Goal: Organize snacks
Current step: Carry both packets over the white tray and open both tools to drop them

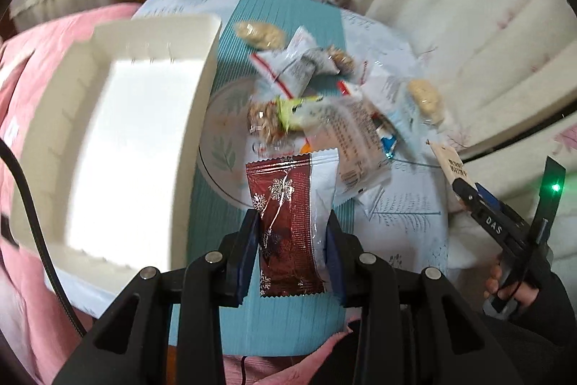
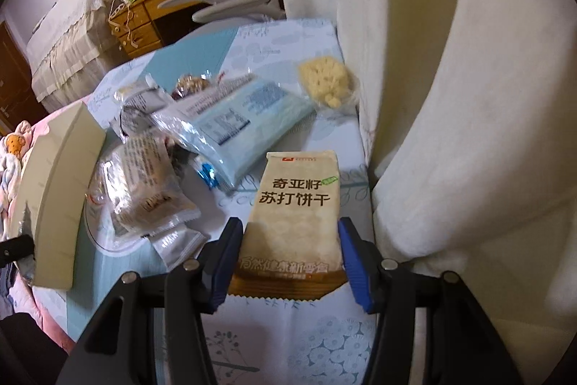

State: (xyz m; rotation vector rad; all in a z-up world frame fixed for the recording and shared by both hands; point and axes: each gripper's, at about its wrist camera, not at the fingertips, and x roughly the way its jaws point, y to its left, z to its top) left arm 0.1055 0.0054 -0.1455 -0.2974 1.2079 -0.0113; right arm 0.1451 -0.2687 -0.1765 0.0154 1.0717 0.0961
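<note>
Read "奇亚籽 苏打饼干" on cracker pack (image 2: 294, 215); "DAS" on right claw (image 1: 494, 226). Other packet print too blurred.

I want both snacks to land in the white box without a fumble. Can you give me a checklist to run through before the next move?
1. Left gripper holds the dark red snowflake-print foil packet, jaws pressing both sides: ok.
2. Right gripper holds the beige soda-cracker packet, jaws on both edges: ok.
3. Both packets lifted clear of the snack pile on the clear glass plate: ok.
4. White rectangular cardboard box open, inside bare: ok.
5. Black cable crosses the box's near corner, may snag: not ok.
6. Box steady on the pink bedding: cannot tell.
</note>
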